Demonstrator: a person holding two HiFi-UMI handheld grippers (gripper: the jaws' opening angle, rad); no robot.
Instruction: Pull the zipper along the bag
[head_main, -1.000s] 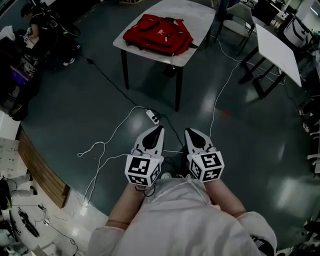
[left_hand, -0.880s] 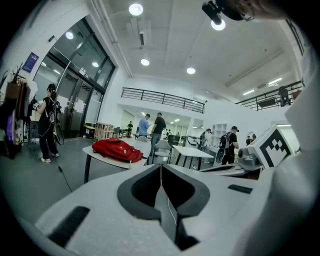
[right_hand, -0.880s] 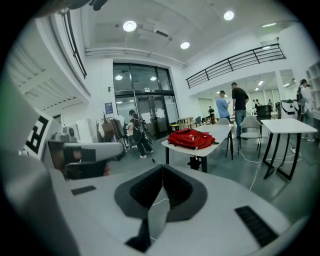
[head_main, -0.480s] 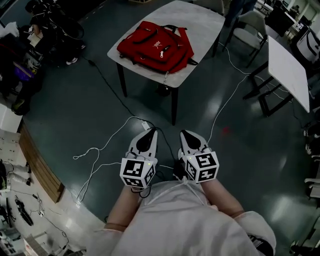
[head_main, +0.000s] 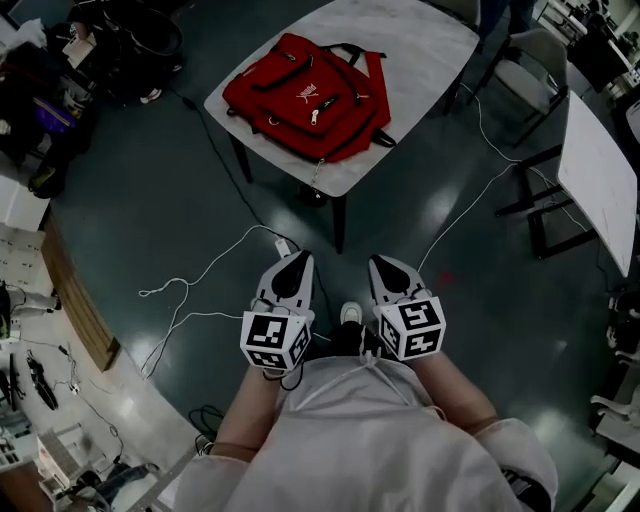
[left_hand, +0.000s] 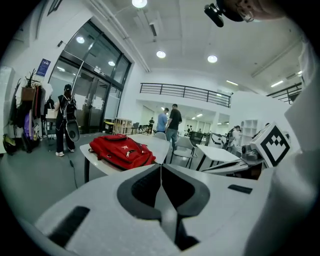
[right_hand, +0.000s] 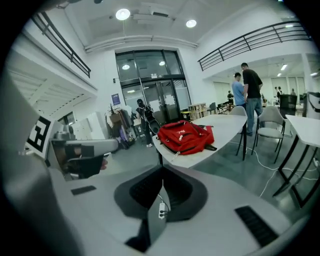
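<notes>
A red backpack (head_main: 305, 97) lies flat on a white table (head_main: 430, 55), well ahead of me; it also shows in the left gripper view (left_hand: 121, 151) and the right gripper view (right_hand: 186, 136). Silver zipper pulls show on its front. My left gripper (head_main: 298, 262) and right gripper (head_main: 385, 266) are held side by side close to my body, over the floor and short of the table. Both are shut with nothing between the jaws. The left gripper (left_hand: 161, 166) and right gripper (right_hand: 162, 169) tips meet in their own views.
A white power strip (head_main: 282, 246) with cables trails across the dark floor ahead of the grippers. A second white table (head_main: 600, 180) and chairs stand to the right. Bags and clutter line the left wall. Two people (right_hand: 246, 95) stand beyond the table.
The table and backpack have come closer and lower in the head view as I walk toward them. Both grippers stay shut and side by side.
</notes>
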